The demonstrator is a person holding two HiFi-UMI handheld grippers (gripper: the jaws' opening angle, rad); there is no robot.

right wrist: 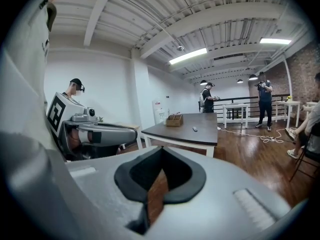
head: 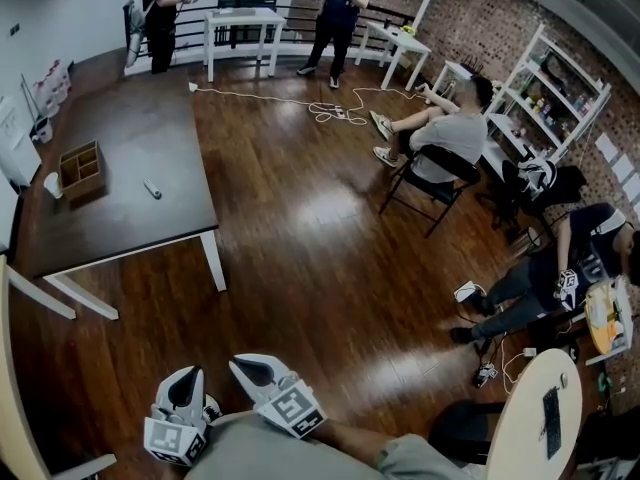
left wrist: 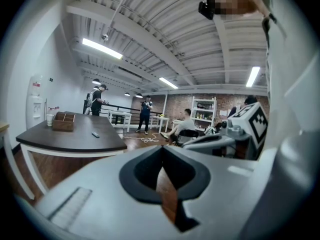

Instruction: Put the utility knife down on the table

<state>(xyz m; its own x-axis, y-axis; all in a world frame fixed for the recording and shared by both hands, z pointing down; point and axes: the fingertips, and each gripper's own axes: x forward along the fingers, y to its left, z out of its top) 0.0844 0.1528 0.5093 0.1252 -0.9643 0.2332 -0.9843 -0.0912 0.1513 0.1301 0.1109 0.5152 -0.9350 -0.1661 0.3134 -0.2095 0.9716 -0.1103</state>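
The task is judged done: the utility knife [head: 152,189] is laid on the dark table [head: 120,228], and the left gripper [head: 185,390] and right gripper [head: 258,371] are closed, empty, well apart from it.

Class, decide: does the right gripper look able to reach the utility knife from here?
Probably not: the right gripper hangs well short of the table, with bare floor between; nothing blocks the utility knife itself.

Left hand-held gripper [head: 189,375], right hand-held gripper [head: 243,365], closed

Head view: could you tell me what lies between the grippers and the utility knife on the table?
Head view: only bare wooden floor and bare table top before the utility knife.
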